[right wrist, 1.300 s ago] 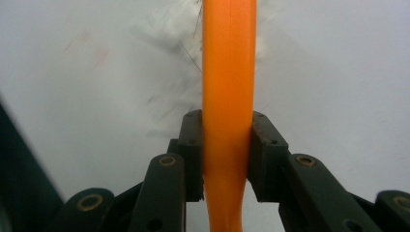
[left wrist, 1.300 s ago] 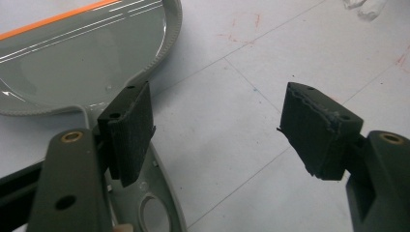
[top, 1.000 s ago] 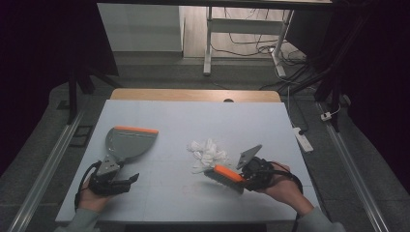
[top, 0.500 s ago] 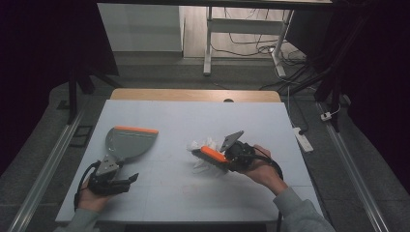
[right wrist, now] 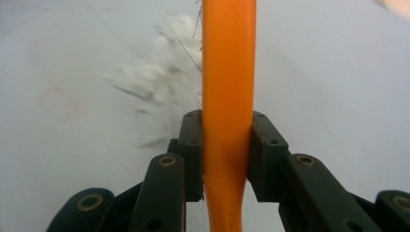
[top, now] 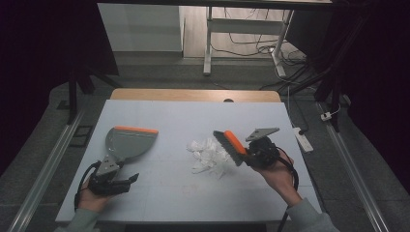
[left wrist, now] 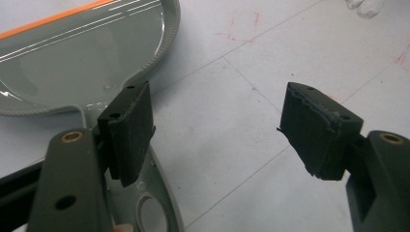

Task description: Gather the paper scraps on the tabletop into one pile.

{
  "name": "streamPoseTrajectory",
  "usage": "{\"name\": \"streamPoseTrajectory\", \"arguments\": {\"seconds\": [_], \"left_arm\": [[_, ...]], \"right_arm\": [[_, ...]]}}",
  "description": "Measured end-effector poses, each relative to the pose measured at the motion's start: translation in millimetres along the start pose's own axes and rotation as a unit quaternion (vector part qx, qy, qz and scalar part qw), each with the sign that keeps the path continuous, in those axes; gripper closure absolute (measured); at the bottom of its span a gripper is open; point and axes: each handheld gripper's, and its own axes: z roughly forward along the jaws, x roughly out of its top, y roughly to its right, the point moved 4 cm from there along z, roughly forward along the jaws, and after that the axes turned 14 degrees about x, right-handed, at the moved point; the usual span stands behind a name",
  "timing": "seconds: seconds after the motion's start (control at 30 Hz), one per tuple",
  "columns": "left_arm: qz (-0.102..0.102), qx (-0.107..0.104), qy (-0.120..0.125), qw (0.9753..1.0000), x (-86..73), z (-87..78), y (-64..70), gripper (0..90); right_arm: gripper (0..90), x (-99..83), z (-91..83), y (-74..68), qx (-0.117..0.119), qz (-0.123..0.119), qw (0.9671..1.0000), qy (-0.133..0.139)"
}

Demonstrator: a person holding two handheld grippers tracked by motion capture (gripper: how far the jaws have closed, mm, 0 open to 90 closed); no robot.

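Note:
A grey dustpan (top: 129,141) with an orange front edge lies flat on the table's left; in the left gripper view the dustpan (left wrist: 72,63) has its handle (left wrist: 157,208) running under my left jaw. My left gripper (top: 118,177) (left wrist: 220,130) stands open at that handle, holding nothing. A brush (top: 231,146) with an orange handle (right wrist: 227,87) is clamped in my right gripper (top: 247,155) (right wrist: 226,154). Its head hangs over the right edge of a pile of white paper scraps (top: 209,154) (right wrist: 154,82) mid-table.
The white table top (top: 193,116) has a wooden strip along its far edge. A power strip (top: 303,139) lies on the floor off the right edge. Metal rails run along both sides of the table.
My right gripper carried the brush away from me and left onto the scraps, then drew back a little to the right. The left gripper and the dustpan stayed still.

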Motion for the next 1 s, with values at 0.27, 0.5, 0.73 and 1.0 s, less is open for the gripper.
{"name": "streamPoseTrajectory", "arguments": {"seconds": [0.27, 0.5, 0.73, 1.0], "left_arm": [[0.000, 0.000, 0.000, 1.0000, -0.2, -0.3, -0.7, 28.7], [0.001, 0.000, 0.000, 1.0000, -0.2, -0.1, -0.3, 28.7], [-0.001, 0.000, -0.001, 1.0000, -0.8, -0.3, -1.3, 28.7], [0.001, 0.002, -0.002, 1.0000, -0.4, 0.0, 0.2, 28.8]], "right_arm": [[70.4, -15.5, 21.5, 19.1, -0.005, 0.107, 0.9938, -0.031], [70.4, -1.7, 41.7, 9.4, 0.029, 0.115, 0.9930, -0.007], [70.3, 8.4, 38.0, 4.7, 0.026, 0.098, 0.9941, 0.040], [70.4, -1.2, 4.9, 9.2, 0.017, 0.097, 0.9909, 0.092]]}}
